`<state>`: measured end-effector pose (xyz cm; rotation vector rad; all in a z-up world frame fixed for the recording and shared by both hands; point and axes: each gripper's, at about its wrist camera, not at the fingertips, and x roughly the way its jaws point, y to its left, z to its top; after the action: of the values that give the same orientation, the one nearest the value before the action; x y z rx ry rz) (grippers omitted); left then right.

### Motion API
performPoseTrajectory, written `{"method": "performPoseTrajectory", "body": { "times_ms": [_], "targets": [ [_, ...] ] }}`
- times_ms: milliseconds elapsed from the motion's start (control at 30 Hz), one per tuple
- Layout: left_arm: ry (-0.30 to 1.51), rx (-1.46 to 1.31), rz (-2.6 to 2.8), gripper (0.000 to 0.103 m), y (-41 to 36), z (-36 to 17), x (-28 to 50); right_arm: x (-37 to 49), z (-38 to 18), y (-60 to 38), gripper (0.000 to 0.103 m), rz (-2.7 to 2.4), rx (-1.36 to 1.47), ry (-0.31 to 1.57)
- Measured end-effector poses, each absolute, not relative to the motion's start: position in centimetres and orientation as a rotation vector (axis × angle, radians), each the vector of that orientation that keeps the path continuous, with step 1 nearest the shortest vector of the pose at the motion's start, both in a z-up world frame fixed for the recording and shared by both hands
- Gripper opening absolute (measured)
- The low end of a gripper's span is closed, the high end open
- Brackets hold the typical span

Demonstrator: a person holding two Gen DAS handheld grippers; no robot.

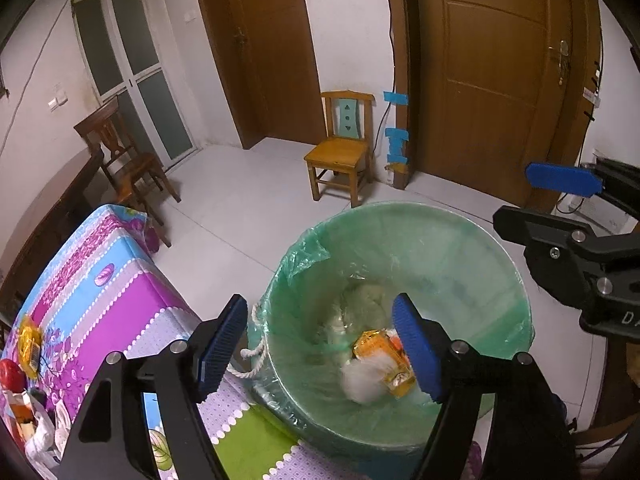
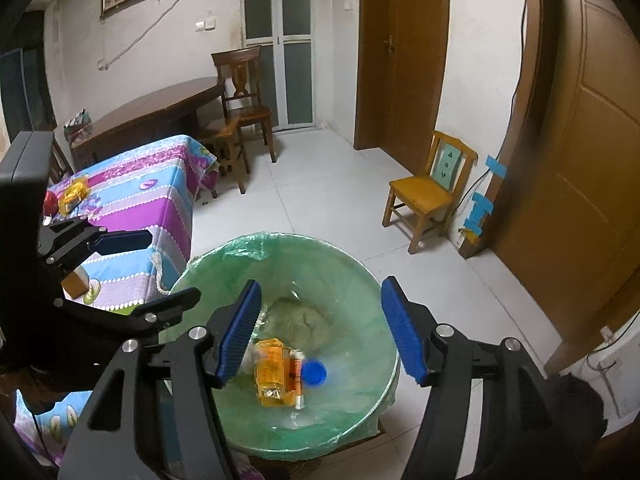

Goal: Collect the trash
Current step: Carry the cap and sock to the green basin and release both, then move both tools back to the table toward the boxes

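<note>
Both grippers hang over a round bin (image 1: 500, 240) lined with a green plastic bag. The left gripper (image 1: 320, 344) has its blue pads spread apart with nothing between them, and the right gripper (image 2: 318, 330) is likewise spread wide and empty. Inside the bin lie an orange wrapper (image 2: 276, 372), a blue bottle cap (image 2: 314, 372), a blurred white wad (image 1: 362, 380) and pale crumpled paper deeper down.

The bin stands on a pale tiled floor (image 1: 240, 184), touching the near corner of a table (image 1: 100, 280) draped in a striped purple, blue and green cloth. More clutter sits on that cloth at the left, including another orange wrapper (image 1: 30, 346) and a red apple (image 1: 10, 374).

Farther off, a small yellow wooden chair (image 1: 340, 152) stands against the white wall between two brown doors (image 1: 492, 80). A dark wooden chair (image 2: 244, 96) and a dark table (image 2: 160, 112) stand at the far left by a frosted glass door (image 2: 288, 40).
</note>
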<state>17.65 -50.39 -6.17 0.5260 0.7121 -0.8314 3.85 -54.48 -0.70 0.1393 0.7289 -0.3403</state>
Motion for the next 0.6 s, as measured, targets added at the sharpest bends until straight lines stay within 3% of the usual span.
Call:
{"method": "performPoseTrajectory", "body": {
  "times_ms": [600],
  "targets": [
    [0.72, 0.423, -0.763, 0.076, -41.7, -7.4, 14.0, -0.2, -0.7, -48.8, 0.058, -0.34, 0.082, 0.613]
  ]
}}
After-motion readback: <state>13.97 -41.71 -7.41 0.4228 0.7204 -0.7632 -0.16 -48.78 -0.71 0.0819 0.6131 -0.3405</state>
